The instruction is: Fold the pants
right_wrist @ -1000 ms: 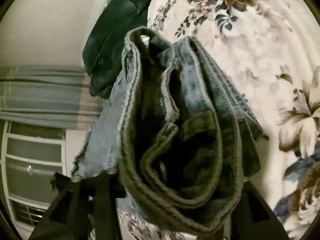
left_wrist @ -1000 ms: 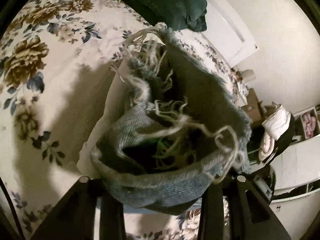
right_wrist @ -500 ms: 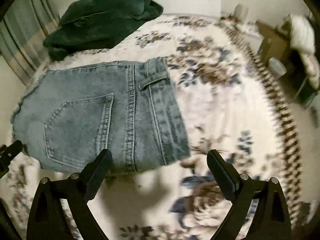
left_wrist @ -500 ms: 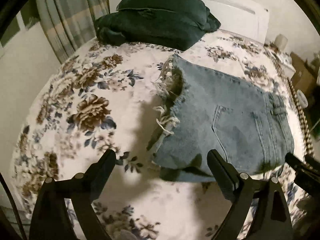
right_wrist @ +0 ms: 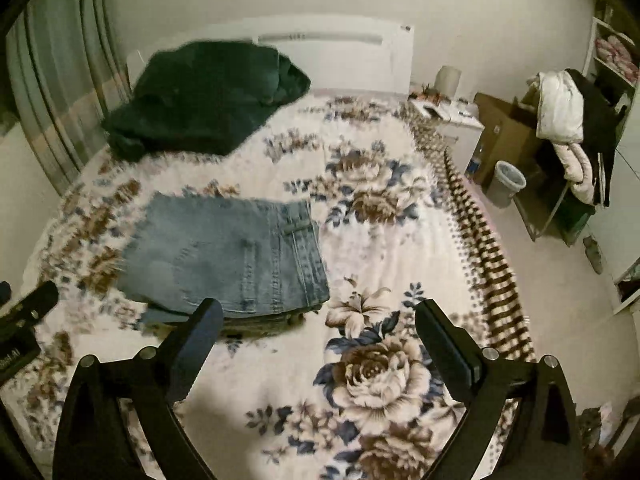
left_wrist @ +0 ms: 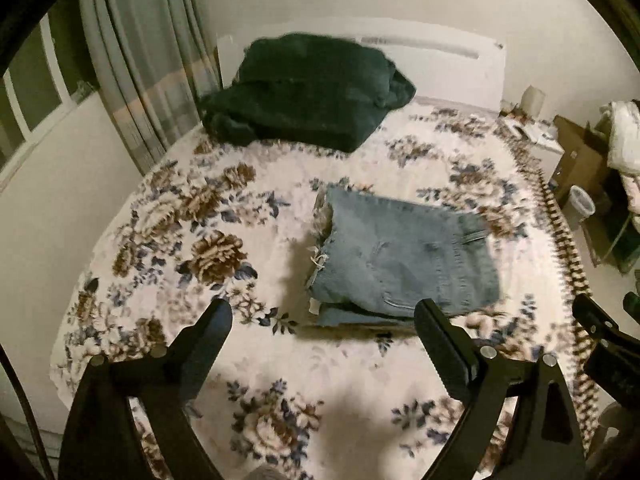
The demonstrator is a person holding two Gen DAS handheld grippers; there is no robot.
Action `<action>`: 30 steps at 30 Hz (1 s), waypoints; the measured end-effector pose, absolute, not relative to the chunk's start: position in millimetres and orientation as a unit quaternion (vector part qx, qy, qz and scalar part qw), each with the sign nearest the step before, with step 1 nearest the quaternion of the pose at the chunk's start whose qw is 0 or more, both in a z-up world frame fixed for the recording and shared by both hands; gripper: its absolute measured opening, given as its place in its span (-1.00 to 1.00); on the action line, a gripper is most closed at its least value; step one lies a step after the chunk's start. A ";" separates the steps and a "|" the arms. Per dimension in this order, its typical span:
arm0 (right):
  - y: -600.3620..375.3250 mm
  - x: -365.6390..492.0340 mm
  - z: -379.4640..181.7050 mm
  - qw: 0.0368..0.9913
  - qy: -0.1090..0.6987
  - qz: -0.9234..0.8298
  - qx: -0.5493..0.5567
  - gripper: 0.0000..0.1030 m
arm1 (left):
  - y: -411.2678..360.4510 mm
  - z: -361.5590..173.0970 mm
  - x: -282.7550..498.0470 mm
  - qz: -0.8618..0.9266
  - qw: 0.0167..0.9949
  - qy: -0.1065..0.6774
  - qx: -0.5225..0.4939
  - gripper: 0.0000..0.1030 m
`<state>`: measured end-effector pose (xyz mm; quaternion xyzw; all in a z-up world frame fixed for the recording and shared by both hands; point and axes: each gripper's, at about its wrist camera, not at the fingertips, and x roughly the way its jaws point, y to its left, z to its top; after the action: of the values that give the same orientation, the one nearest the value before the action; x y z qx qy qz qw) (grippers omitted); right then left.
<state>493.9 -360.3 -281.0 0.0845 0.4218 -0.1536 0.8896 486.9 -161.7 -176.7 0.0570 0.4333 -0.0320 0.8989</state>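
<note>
The light blue denim pants (left_wrist: pixel 404 256) lie folded into a flat rectangle on the floral bedspread (left_wrist: pixel 180 240), frayed hems to the left, waistband to the right. They also show in the right wrist view (right_wrist: pixel 232 256). My left gripper (left_wrist: pixel 323 322) is open and empty, raised above the near edge of the pants. My right gripper (right_wrist: pixel 319 320) is open and empty, above the bedspread (right_wrist: pixel 380 280) just right of the pants. The right gripper's body shows at the left wrist view's right edge (left_wrist: pixel 600 336).
A dark green folded garment (left_wrist: pixel 304 92) lies at the head of the bed by the white headboard (left_wrist: pixel 440 68). Curtains (left_wrist: pixel 140 72) hang at left. Right of the bed stand a waste bin (right_wrist: pixel 507 182), cardboard boxes (right_wrist: pixel 504 128) and a chair piled with clothes (right_wrist: pixel 568 128).
Both grippers let go of the pants, opened, and pulled back and up from the bed. The pants now lie folded on the bedspread.
</note>
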 end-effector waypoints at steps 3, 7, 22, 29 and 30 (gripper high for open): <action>-349.6 451.9 -226.1 0.898 0.405 -0.150 0.079 0.93 | -162.6 -130.8 449.4 -0.041 0.903 0.423 0.061 0.81; -340.5 389.5 -152.5 0.911 0.379 -0.144 0.079 0.98 | -159.2 -70.9 399.7 -0.042 0.910 0.408 0.058 0.99; -319.5 228.4 -6.0 0.935 0.326 -0.118 0.069 1.00 | -145.5 29.6 291.9 -0.035 0.927 0.371 0.037 1.00; -322.8 210.7 11.5 0.937 0.326 -0.103 0.074 1.00 | -150.0 39.1 272.3 -0.026 0.931 0.362 0.042 1.00; -322.9 209.0 13.0 0.937 0.325 -0.103 0.073 1.00 | -150.9 39.6 271.3 -0.024 0.931 0.361 0.044 1.00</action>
<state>209.0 -322.9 13.0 0.0727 0.3251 -0.1032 0.9372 271.3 -150.9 39.6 0.0441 0.3608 -0.0241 0.9313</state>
